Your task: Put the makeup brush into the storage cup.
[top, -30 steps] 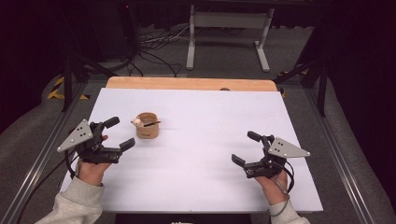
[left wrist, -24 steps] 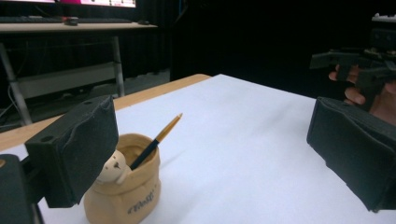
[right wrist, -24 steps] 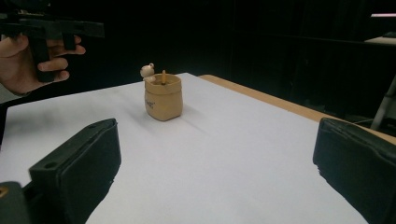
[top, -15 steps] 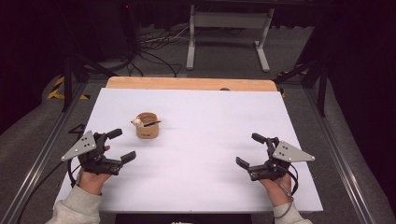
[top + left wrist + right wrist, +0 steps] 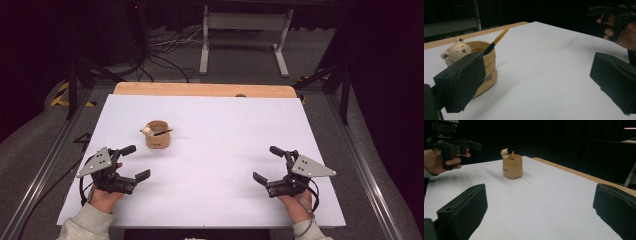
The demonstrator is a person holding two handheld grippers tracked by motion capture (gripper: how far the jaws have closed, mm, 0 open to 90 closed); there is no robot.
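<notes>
Your left hand-held gripper stood near the bench's left edge, jaws spread wide and gripping nothing. The tan cup, with a small bear figure on its rim and a pencil leaning inside, sat left of the bench's centre, near that gripper but apart from it. Your right hand-held gripper stood near the right edge, jaws equally spread, well apart from the cup.
</notes>
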